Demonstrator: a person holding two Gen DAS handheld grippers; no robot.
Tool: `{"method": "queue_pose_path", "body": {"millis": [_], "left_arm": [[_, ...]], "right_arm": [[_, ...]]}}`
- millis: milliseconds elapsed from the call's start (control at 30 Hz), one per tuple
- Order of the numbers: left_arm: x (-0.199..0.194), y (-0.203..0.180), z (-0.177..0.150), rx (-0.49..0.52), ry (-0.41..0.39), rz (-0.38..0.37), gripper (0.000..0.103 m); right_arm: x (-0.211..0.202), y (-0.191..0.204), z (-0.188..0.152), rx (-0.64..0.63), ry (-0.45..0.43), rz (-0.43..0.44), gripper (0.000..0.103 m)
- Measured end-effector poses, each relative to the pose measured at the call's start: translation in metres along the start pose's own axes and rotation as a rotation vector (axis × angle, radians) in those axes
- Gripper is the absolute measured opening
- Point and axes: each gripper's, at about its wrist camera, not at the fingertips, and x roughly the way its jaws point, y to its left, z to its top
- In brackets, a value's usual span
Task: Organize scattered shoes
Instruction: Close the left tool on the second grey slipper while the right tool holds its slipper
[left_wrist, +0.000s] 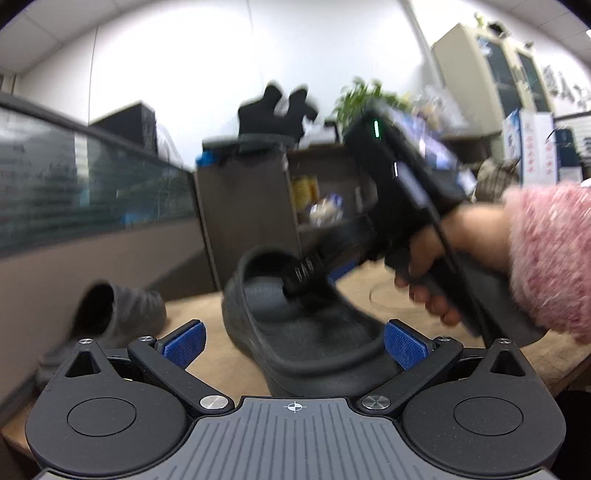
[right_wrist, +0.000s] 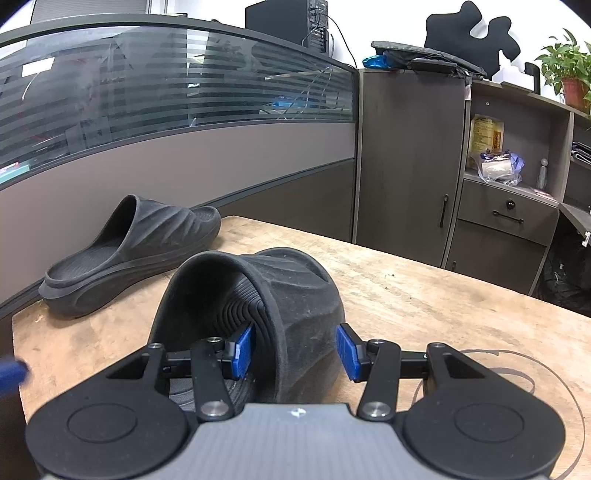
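Note:
Two dark grey slide slippers lie on a wooden table (right_wrist: 424, 295). In the right wrist view the near slipper (right_wrist: 295, 288) sits between my right gripper's (right_wrist: 295, 350) open pads: the left pad (right_wrist: 243, 349) is inside the strap opening, the right pad (right_wrist: 347, 350) is outside the strap, apart from it. The second slipper (right_wrist: 136, 247) lies at the back left by the partition. In the left wrist view my left gripper (left_wrist: 295, 345) is open around the heel of the near slipper (left_wrist: 295, 332), not touching. The right gripper's body (left_wrist: 406, 206) reaches into that slipper. The second slipper (left_wrist: 110, 317) lies left.
A grey partition with striped glass (right_wrist: 166, 103) borders the table's left and back. A dark cabinet (right_wrist: 410, 158) with shelves and a drawer (right_wrist: 509, 214) stands behind the table. A potted plant (right_wrist: 569, 74) sits on top. The table's front left edge (right_wrist: 18, 332) is near.

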Motion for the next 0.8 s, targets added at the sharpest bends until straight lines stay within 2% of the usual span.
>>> {"method": "queue_pose_path", "body": {"millis": [100,267,333,400,500,567,733,800], "left_arm": [[0.007,0.026,0.006,0.117,-0.004,0.145,0.103],[0.049,0.071,-0.002,0.416,0.083,0.435,0.103],[0.07,0.081,-0.006,0.588,0.106,0.496,0.103],[0.09,0.087,-0.008,0.724,0.141,0.526,0.103],[0.121,0.098,-0.008,0.837,0.215,0.552,0.1],[0.138,0.104,-0.006,0.855,0.266,0.525,0.096],[0.176,0.113,-0.004,0.909,0.373,0.46,0.096],[0.192,0.117,-0.004,0.908,0.419,0.409,0.093]], "right_arm": [[0.0,-0.001,-0.001,0.012,-0.002,0.002,0.056],[-0.002,-0.002,-0.005,0.031,-0.01,0.017,0.065],[-0.002,-0.002,-0.006,0.036,-0.012,0.02,0.067],[-0.002,-0.002,-0.007,0.04,-0.013,0.022,0.069],[-0.003,-0.001,-0.008,0.038,-0.017,0.026,0.074],[-0.002,-0.001,-0.008,0.034,-0.018,0.03,0.076],[0.003,-0.002,-0.007,0.029,-0.013,0.045,0.077],[0.004,-0.002,-0.006,0.031,-0.01,0.052,0.078]]}}
